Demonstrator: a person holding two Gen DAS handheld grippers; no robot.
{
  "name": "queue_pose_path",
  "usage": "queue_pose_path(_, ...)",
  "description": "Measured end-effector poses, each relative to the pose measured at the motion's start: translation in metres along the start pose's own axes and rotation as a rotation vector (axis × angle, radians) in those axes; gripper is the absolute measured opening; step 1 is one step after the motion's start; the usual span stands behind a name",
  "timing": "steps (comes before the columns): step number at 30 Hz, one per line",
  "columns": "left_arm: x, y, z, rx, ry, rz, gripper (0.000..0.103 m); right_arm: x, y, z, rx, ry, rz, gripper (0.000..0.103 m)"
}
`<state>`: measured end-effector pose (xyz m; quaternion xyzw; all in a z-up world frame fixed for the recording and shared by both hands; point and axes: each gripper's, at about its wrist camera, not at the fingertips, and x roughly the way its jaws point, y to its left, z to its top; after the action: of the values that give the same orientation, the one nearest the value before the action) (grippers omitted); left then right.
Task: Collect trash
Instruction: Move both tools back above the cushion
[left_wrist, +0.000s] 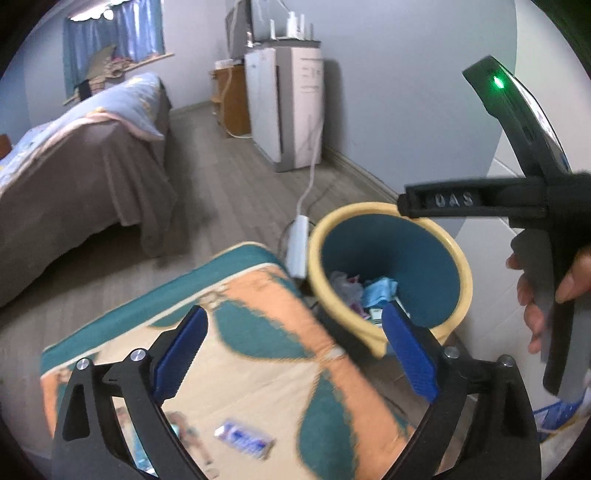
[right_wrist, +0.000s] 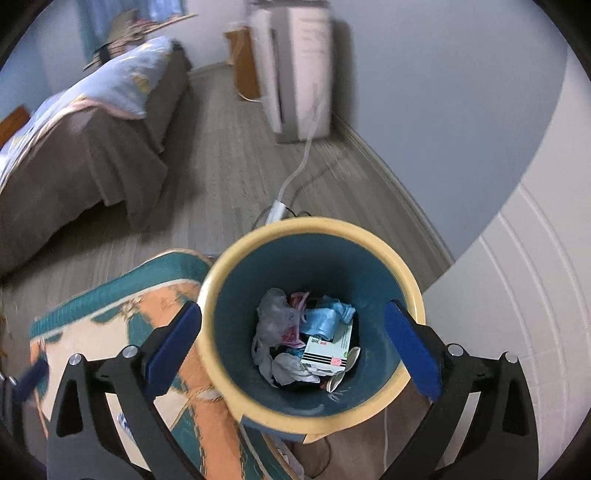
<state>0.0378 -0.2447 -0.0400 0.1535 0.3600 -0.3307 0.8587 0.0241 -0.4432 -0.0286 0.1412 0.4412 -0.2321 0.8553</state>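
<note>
A blue trash bin with a yellow rim (right_wrist: 402, 273) stands on the floor beside a patterned orange and teal cushion (right_wrist: 192, 373). It holds crumpled bags, blue plastic and a white box (right_wrist: 325, 347). My right gripper (right_wrist: 291, 343) is open and empty, directly above the bin's mouth. My left gripper (left_wrist: 291, 350) is open and empty above the cushion (left_wrist: 258, 332), with the bin (left_wrist: 321, 236) at its right finger. A silver and blue wrapper (left_wrist: 243, 439) lies on the cushion below the left gripper. The right gripper's handle, held by a hand, shows at the right of the left wrist view.
A bed with a brown cover (left_wrist: 74, 166) stands at the left. A white appliance (left_wrist: 291, 107) and a wooden cabinet (left_wrist: 231, 99) stand against the far wall. A white power strip and cable (left_wrist: 299, 243) lie on the wooden floor behind the bin.
</note>
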Motion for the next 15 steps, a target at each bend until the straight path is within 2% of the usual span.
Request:
queue_pose_path(7, -0.071, 0.055, -0.015, -0.040, -0.054, 0.077, 0.097, -0.051, 0.046, -0.017, -0.058, -0.062, 0.078, 0.097)
queue_pose_path(10, -0.101, 0.080, -0.033, -0.060, -0.074, 0.118, 0.097, -0.067, 0.069, -0.030, -0.087, -0.074, 0.090, 0.097)
queue_pose_path(15, -0.125, 0.125, -0.066, -0.170, -0.069, 0.190, 0.098, -0.077, 0.105, -0.055, -0.113, -0.056, 0.140, 0.097)
